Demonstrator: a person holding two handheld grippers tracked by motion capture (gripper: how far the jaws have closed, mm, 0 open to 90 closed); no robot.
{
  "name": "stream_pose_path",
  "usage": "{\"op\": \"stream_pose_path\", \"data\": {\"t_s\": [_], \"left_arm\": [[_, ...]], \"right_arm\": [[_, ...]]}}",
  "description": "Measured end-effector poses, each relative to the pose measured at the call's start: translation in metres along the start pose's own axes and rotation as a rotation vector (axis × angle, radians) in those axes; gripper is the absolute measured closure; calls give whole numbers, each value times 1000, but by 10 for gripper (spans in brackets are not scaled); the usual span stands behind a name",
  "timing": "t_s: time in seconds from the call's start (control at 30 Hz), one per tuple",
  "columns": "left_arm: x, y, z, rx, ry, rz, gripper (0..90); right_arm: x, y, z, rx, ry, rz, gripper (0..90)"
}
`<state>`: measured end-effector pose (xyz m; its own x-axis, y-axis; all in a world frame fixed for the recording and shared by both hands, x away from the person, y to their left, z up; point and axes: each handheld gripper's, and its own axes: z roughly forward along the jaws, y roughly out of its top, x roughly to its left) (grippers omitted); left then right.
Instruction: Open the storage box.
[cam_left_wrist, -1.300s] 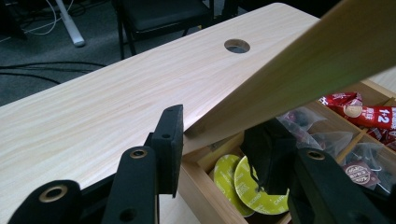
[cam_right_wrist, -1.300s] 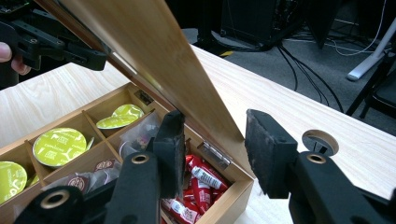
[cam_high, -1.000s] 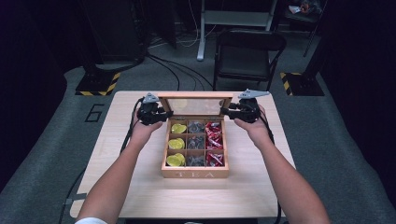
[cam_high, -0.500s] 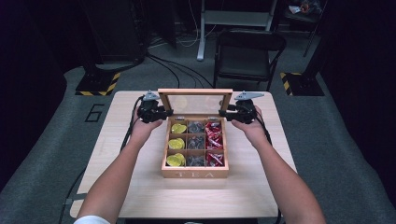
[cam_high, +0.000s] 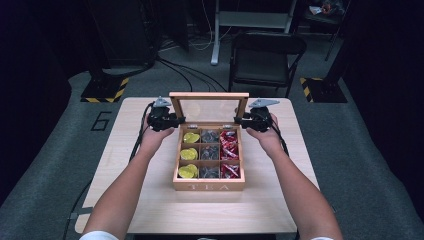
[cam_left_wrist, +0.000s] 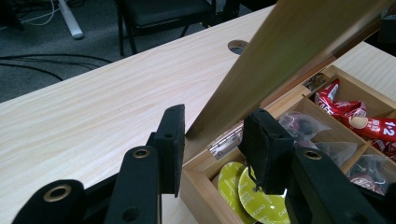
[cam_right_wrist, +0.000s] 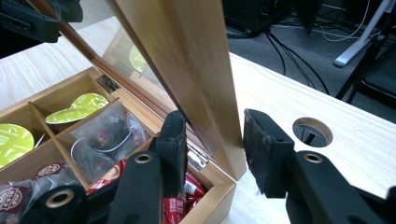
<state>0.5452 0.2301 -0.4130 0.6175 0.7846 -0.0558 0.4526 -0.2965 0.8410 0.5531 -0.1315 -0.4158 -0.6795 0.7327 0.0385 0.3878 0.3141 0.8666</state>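
A: Step in hand?

B: Handling the lid (cam_high: 209, 95) of the box (cam_high: 209, 186). Box near the middle of the table (cam_high: 210, 212), open, lid raised on its hinges along the far side.

A: Left gripper (cam_left_wrist: 215, 114)?

B: Clamped on the lid's left edge, just above the hinge (cam_left_wrist: 224, 143). Pads pressed on both faces of the wooden frame.

A: And the right gripper (cam_right_wrist: 215, 116)?

B: Astride the right edge, low down near the other hinge. Jaws just closing in, lid between them; by the look of it, pads now pressed on the frame too.

A: Opening or shutting?

B: Hard to say from this. Probably mid-swing, gripped evenly at both sides.

A: Needed for the next move?

B: Both hands turning together about the hinge line, at the same pace, so as not to twist the frame. Gentle pressure only, keeping off the glass pane. Care for the box too: light enough to slide or tip back under a hard push. If shutting, jaws out of the way before the lid meets the rim.
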Motion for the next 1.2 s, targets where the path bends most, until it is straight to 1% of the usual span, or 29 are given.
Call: {"op": "stream_pose_path", "data": {"t_s": [0.13, 0.17, 0.2, 0.27, 0.3, 0.33, 0.4, 0.43, 0.47, 0.53, 0.57, 0.67, 0.73, 0.77, 0.8, 0.83, 0.87, 0.93, 0.97, 1.03, 1.1, 1.13, 1.17, 1.2], "left_arm": [[0, -1, 0, -6, -1, -18, 601], [1, -1, -1, 9, -5, -17, 601], [1, -1, -1, 4, -5, -27, 600], [1, -2, -2, 10, -2, -26, 590], [1, -4, -1, -3, 1, -33, 584], [1, -4, -2, 5, 0, -37, 580], [2, -6, -4, 18, -6, -36, 572], [2, -7, -4, 16, -2, -38, 572], [2, -8, -4, 22, -2, -35, 571], [2, -9, -5, 20, -2, -37, 569], [2, -10, -5, 17, -1, -45, 569], [2, -11, -8, 18, -5, -44, 569], [1, -12, -10, 18, -7, -50, 569], [1, -12, -11, 22, -6, -50, 568], [1, -12, -12, 27, -6, -45, 568], [1, -12, -14, 28, -6, -44, 568], [0, -12, -15, 23, -6, -42, 568], [-2, -12, -18, 28, -13, -42, 568], [-3, -11, -20, 31, -20, -35, 568], [-6, -12, -22, 28, -27, -33, 567], [-8, -13, -24, 29, -37, -36, 567], [-9, -14, -25, 33, -34, -26, 567], [-10, -15, -26, 27, -31, -26, 567], [-10, -16, -27, 31, -33, -22, 567]], "right_arm": [[0, 1, 0, 5, -1, -10, 608], [0, 1, 0, 6, -1, -11, 609], [0, 1, 0, 7, -1, -12, 611], [-1, 2, 1, 9, -3, -5, 614], [-1, 2, 1, 7, -6, -8, 617], [-1, 2, 1, 9, -9, 0, 619], [-2, 3, 2, 8, -13, -1, 624], [-2, 4, 2, 11, -15, 9, 625], [-3, 4, 3, 8, -14, 6, 626], [-4, 4, 4, 6, -11, 15, 627], [-4, 4, 4, 10, -11, 31, 628], [-6, 7, 5, 17, -6, 34, 630], [-6, 8, 6, 25, -8, 53, 632], [-7, 9, 7, 29, -8, 53, 633], [-7, 9, 7, 35, -10, 65, 634], [-8, 10, 8, 36, -11, 59, 637], [-8, 11, 8, 40, -14, 67, 639], [-10, 12, 10, 42, -19, 57, 643], [-10, 12, 10, 46, -19, 71, 644], [-12, 14, 12, 48, -19, 66, 648], [-12, 14, 13, 53, -20, 78, 653], [-13, 15, 14, 50, -21, 79, 655], [-14, 15, 14, 52, -18, 72, 657], [-14, 16, 15, 53, -22, 81, 658]]}}
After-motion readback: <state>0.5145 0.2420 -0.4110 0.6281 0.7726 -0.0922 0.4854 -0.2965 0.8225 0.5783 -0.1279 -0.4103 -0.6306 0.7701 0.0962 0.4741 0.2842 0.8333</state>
